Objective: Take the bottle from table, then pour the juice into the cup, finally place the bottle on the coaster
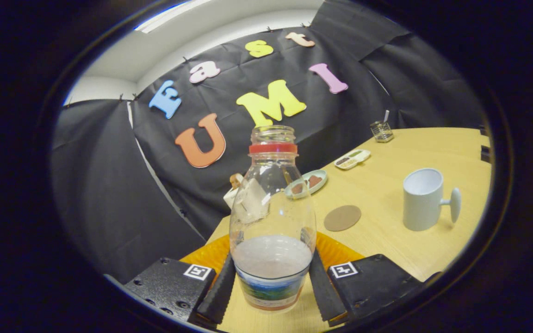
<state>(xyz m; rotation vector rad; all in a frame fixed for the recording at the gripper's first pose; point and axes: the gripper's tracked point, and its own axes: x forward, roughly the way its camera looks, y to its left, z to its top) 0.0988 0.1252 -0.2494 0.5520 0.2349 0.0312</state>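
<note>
The fingers point(272, 286) pinch the lower body of the open bottle point(272, 222), held upright just above the worktop point(387, 185), so carry it level toward the cup point(423, 200) standing beyond the coaster point(342, 218), then tip slowly over its rim.

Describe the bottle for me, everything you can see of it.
The bottle is clear, plastic-looking, with rounded shoulders, a red ring around its neck and an open, capless mouth. A coloured label wraps its base. Pale cloudy juice fills roughly the lower third. It stands upright relative to the gripper, whose two black ribbed fingers press its lower sides, one on each side. Whether its base touches the table I cannot tell. Beyond it lie a brown coaster and a white cup.
</note>
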